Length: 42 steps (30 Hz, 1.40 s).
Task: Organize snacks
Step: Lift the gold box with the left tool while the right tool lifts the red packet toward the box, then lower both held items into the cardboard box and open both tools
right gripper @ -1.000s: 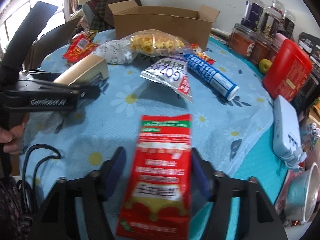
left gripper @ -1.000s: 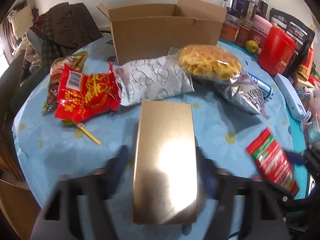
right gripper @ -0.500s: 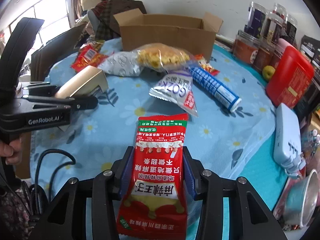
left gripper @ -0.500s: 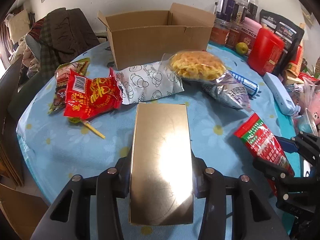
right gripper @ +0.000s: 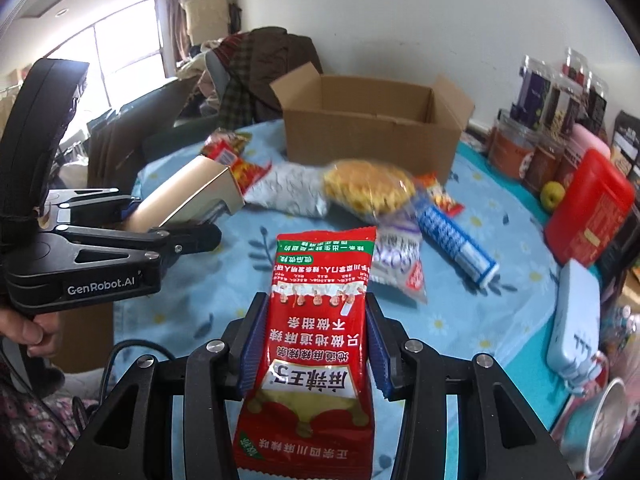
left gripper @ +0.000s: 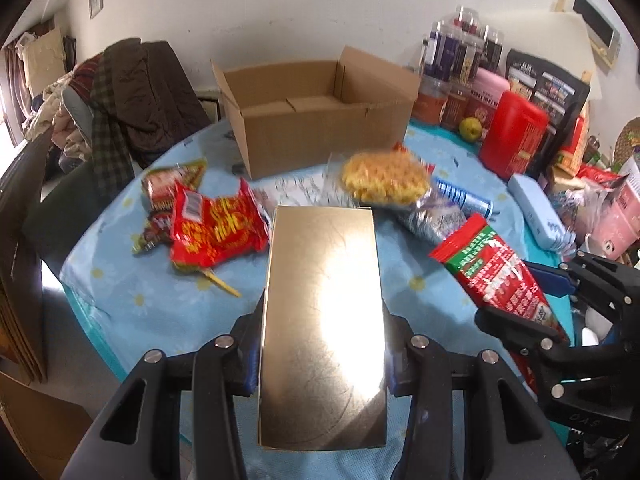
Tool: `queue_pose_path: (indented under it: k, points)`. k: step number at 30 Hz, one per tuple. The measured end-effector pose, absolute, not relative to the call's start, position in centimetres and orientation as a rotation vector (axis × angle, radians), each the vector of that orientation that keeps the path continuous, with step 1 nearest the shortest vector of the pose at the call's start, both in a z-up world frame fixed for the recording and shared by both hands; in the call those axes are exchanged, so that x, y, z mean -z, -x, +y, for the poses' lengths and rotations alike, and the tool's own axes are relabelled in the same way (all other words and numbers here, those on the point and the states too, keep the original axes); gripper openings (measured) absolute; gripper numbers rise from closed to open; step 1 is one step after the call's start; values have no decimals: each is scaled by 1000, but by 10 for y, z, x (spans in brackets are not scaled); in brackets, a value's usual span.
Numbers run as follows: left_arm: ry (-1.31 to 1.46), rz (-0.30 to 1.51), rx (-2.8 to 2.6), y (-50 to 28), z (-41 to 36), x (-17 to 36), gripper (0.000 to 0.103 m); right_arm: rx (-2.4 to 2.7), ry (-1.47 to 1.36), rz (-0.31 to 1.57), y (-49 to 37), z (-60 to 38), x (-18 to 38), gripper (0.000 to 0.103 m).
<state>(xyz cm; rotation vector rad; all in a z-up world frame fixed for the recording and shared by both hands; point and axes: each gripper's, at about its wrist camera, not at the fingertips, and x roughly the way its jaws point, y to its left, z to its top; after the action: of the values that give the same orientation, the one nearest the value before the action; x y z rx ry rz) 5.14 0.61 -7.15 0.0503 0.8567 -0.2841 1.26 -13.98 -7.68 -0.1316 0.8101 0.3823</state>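
**Two snacks lifted, the carton not yet loaded**

Nearest the cameras, each tool was clamped on one item. The left tool (left gripper: 323,354) pinched a gold box (left gripper: 323,320) by its long sides, its pads pressed flat against the card, and the box was held clear of the worktop (left gripper: 132,280). The right tool (right gripper: 314,344) pinched a red sachet (right gripper: 320,344) with a green band at its far end; the packet bulged between the blue pads (right gripper: 253,344) and hung free above the cloth. Neither item had yet reached a container.

Beyond the tools, the rest of the snacks lay loose on the blue flowered cloth: a red crinkled packet (left gripper: 218,232) on top of a darker one at the left, a white patterned bag (right gripper: 290,192) in the middle, a clear bag of yellow crisps (left gripper: 384,178) lying partly over it, a silver pouch (right gripper: 396,260) and a blue tube (right gripper: 456,242) to the right. All were blurred, so their labels could not be read.

Farthest off, a cardboard carton (left gripper: 320,132) stood open near the far edge of the worktop, flaps up. The part of its floor that showed was bare, which suggested that sorting had scarcely begun: judged from this, two items were in transit and at least six remained to be gathered. The jars and red canister (left gripper: 514,136) at the right looked like household stock.
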Motion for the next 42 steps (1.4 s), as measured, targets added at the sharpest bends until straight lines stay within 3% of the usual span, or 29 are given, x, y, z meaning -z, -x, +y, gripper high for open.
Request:
queue_pose_path:
  k: [23,42]
  points:
    - [-16,632,366,-111,17,-19,44,-341,85,578,-66,-118,-23,45]
    - [-44,544,393,-229,13,-55,44,-316,86,523,-189,-118,-67,45]
